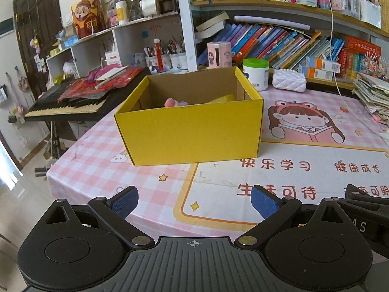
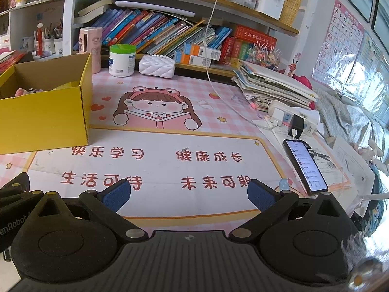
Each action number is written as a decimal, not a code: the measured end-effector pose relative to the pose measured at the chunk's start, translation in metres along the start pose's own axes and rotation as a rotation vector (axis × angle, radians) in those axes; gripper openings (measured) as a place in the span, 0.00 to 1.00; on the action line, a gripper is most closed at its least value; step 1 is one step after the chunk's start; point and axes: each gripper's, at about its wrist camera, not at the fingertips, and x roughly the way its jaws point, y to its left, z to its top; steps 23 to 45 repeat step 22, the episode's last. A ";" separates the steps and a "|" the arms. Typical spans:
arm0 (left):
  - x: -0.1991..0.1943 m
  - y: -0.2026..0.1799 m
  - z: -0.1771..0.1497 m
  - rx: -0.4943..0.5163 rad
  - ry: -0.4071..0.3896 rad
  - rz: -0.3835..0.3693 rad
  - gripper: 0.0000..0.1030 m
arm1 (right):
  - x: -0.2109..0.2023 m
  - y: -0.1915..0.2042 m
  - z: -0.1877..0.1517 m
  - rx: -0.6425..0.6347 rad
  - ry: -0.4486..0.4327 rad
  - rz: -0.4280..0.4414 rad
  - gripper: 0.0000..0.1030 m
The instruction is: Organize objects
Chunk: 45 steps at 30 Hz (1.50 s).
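Right now your left gripper [image 1: 194, 203] and right gripper [image 2: 189, 196] both hover spread wide and empty above the mat [image 2: 170, 170]. Beyond them, the yellow box [image 1: 194, 131] holds a pink toy [image 1: 171, 102]. Reaching carelessly toward the back could knock the white jar [image 2: 122, 60] or snag the charging cable [image 2: 218, 92].
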 end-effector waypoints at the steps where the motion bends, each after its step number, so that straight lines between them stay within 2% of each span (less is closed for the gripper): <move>1: 0.000 0.000 0.000 0.000 0.001 -0.001 0.97 | 0.000 0.000 0.000 0.000 0.000 0.000 1.00; 45: 0.001 0.006 0.000 -0.025 0.008 -0.020 0.97 | 0.000 0.002 0.000 -0.001 0.005 -0.002 1.00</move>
